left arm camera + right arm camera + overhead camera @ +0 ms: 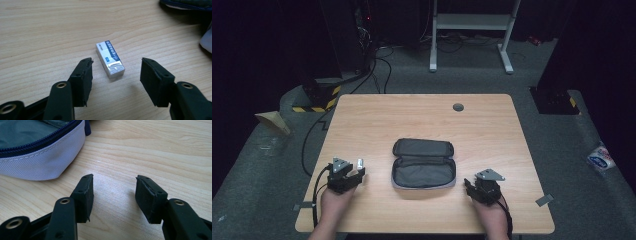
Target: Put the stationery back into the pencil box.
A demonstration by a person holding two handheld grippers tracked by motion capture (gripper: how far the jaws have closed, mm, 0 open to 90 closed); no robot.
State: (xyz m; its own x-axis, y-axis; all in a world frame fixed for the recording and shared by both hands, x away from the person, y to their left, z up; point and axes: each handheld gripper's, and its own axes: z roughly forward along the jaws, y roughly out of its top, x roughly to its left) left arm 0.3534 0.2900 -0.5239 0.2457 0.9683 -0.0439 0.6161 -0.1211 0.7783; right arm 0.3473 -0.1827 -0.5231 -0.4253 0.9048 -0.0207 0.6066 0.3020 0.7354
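Fingers first: on my left gripper [116, 72] they stand spread with nothing pinched, and on my right gripper [113, 191] they are spread too, over bare wood. Working down in size, the wooden surface [427, 117] carries an unzipped pencil case [423, 163] lying open at its middle, between my two hands. Its pale fabric wall sits just ahead and to one side of the right fingers. Smallest is the eraser [110, 59], flat on the wood just ahead of the left fingers and apart from them, so the left hand is plainly the nearer. Its long axis runs away from the gripper, slanted slightly, so I judge the fingers would close across its short sides. Open wood lies all around it, with the case off to the right and no edge close by.
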